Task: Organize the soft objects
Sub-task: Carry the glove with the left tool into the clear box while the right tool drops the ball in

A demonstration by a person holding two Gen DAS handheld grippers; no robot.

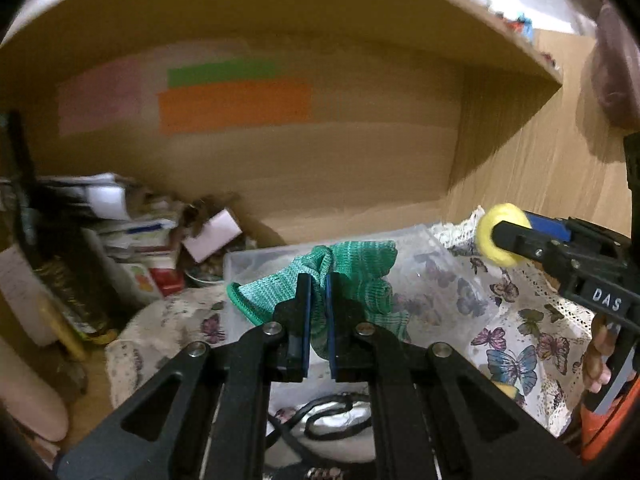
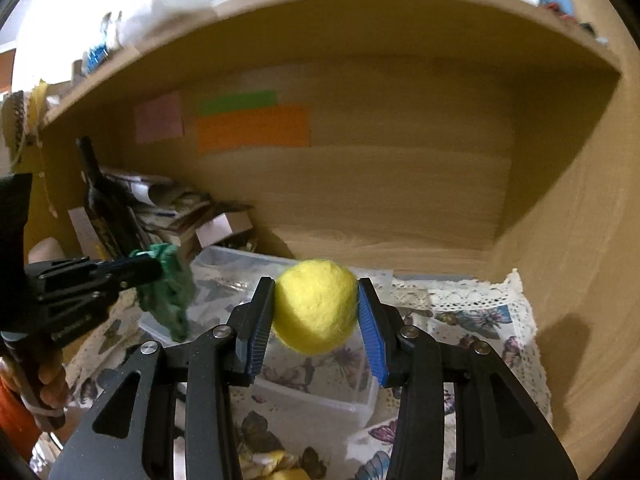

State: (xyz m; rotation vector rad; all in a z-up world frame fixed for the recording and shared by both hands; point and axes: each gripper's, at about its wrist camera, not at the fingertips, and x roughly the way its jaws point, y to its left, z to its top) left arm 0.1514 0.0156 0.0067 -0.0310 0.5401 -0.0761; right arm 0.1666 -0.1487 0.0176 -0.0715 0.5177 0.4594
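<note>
1 fuzzy, round yellow felt ball (image 2: 316, 306) sits clamped between the ribbed blue pads (image 2: 370, 334) of the right gripper (image 2: 316, 316), held in the air above 1 clear plastic bin (image 2: 352, 400). 1 crumpled green knit glove (image 1: 352, 276) with a ribbed cuff hangs pinched between the nearly closed fingers of the left gripper (image 1: 319, 320), also above the bin. The bin rests on 1 butterfly-print cloth (image 1: 516, 344) with a lace edge, near the right back corner of a wooden shelf (image 2: 400, 208), whose back wall carries 3 flat paper notes (image 2: 252, 128): pink, green, orange.
</note>
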